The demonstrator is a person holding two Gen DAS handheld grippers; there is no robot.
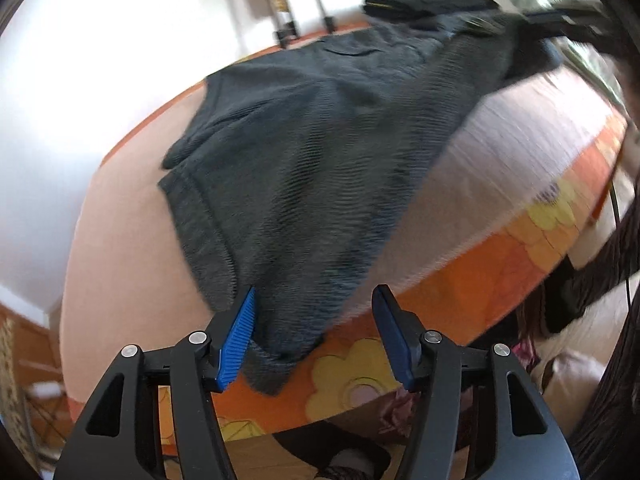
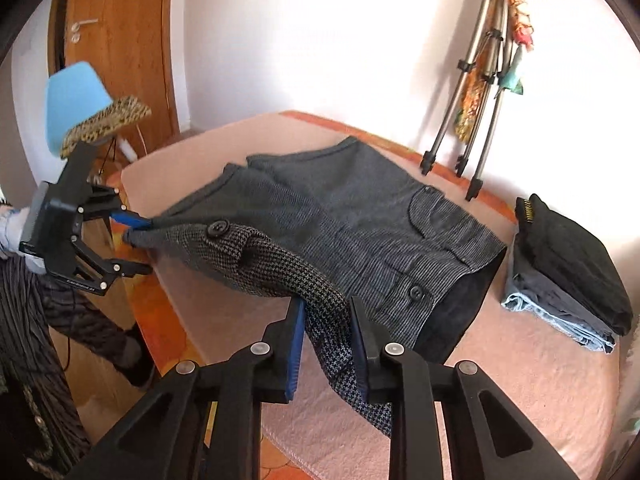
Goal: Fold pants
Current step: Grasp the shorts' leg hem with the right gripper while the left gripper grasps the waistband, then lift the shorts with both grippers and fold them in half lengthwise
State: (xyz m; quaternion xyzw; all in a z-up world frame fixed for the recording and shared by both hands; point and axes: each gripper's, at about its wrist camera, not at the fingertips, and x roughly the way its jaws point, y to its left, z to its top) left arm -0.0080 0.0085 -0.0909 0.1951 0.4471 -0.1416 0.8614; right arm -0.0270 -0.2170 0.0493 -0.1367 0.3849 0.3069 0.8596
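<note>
Dark grey short pants [image 2: 360, 216] lie on a pink blanket [image 2: 500, 380] over the bed. In the right wrist view my right gripper [image 2: 326, 320] is shut on the waistband corner with the houndstooth lining [image 2: 320, 300], lifted off the bed. My left gripper [image 2: 132, 240] shows at the left by the other waistband corner, jaws apart. In the left wrist view the left gripper [image 1: 314, 312] is open, the pants [image 1: 320, 152] hanging between its fingers and touching the left blue pad [image 1: 240, 336]. The right gripper [image 1: 560, 24] is blurred at the top right.
A stack of folded clothes [image 2: 568, 272] lies on the bed's right side. A folded tripod [image 2: 480, 80] leans on the white wall. A blue chair [image 2: 76, 96] and a wooden door [image 2: 120, 40] stand at the left. The orange flowered bedspread edge [image 1: 460, 288] faces me.
</note>
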